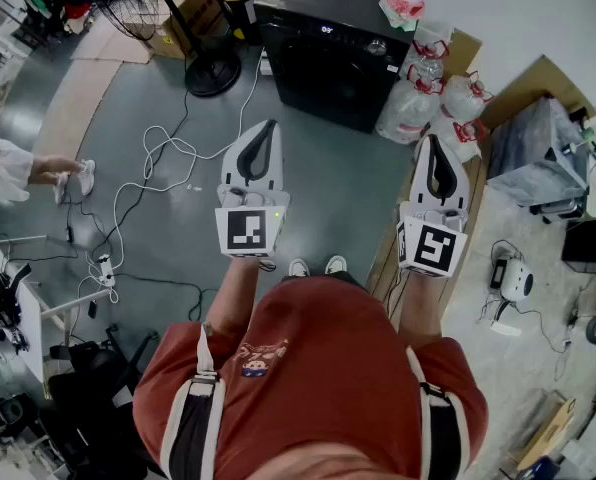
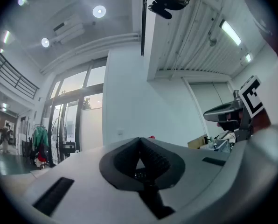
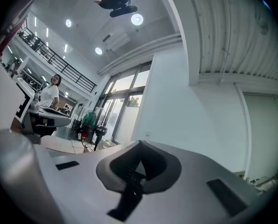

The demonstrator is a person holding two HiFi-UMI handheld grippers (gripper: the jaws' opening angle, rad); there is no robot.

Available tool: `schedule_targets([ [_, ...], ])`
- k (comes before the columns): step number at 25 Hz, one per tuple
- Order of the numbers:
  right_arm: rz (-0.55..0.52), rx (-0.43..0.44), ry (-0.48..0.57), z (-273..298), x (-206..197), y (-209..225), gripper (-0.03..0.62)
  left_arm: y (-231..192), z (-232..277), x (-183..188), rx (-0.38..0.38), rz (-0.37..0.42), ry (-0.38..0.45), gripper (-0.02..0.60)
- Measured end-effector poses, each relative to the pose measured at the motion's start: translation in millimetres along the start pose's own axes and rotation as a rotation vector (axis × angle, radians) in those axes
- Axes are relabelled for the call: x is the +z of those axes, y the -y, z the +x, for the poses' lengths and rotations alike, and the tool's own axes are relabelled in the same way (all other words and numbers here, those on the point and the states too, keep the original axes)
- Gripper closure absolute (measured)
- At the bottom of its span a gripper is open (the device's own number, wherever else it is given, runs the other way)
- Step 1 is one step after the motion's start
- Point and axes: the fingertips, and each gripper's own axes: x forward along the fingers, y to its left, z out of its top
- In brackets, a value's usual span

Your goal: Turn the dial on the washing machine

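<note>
Head view: black washing machine (image 1: 328,68) standing on floor at 12 o'clock, dial (image 1: 377,46) sitting near right end of its top panel. Left hand-held gripper (image 1: 267,125) and right hand-held gripper (image 1: 430,140) hovering at 6 o'clock of machine, well apart, pointing toward it.
Left gripper view: jaws meeting at tips, gripping nothing.
Right gripper view: jaws likewise pressing together, empty.

Bright, even indoor light comes from round ceiling lamps (image 2: 99,11) and tall windows (image 2: 76,101), leaving only soft shadows on the floor (image 1: 328,168), while both gripper views bulge strongly, darken at their rounded edges and look slightly soft.
</note>
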Motion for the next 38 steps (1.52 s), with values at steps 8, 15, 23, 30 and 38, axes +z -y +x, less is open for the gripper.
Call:
schedule_targets([
  [8,-0.009,-0.003,0.0,-2.0,9.8,-22.2,0.588,-17.9,-14.1,-3.4,-0.003,-0.005,0.009,0.571],
  [15,0.002,-0.023,-0.004,-5.0,11.0,-43.7,0.586,-34.3,-31.1,-10.1,-0.013,-0.018,-0.006,0.571],
  [23,-0.001,-0.033,-0.024,-16.3,6.4,-80.3,0.586,-58.4,-62.9,-23.2,-0.023,-0.018,-0.023,0.571],
  [30,-0.002,-0.028,-0.029,-18.1,4.6,-98.9,0.586,-70.7,-76.0,-30.6,-0.013,-0.027,-0.028,0.571],
  [38,0.003,-0.022,-0.031,9.6,-6.2,-99.4,0.586,-83.1,-54.0,-42.6,0.002,-0.028,-0.034,0.571],
])
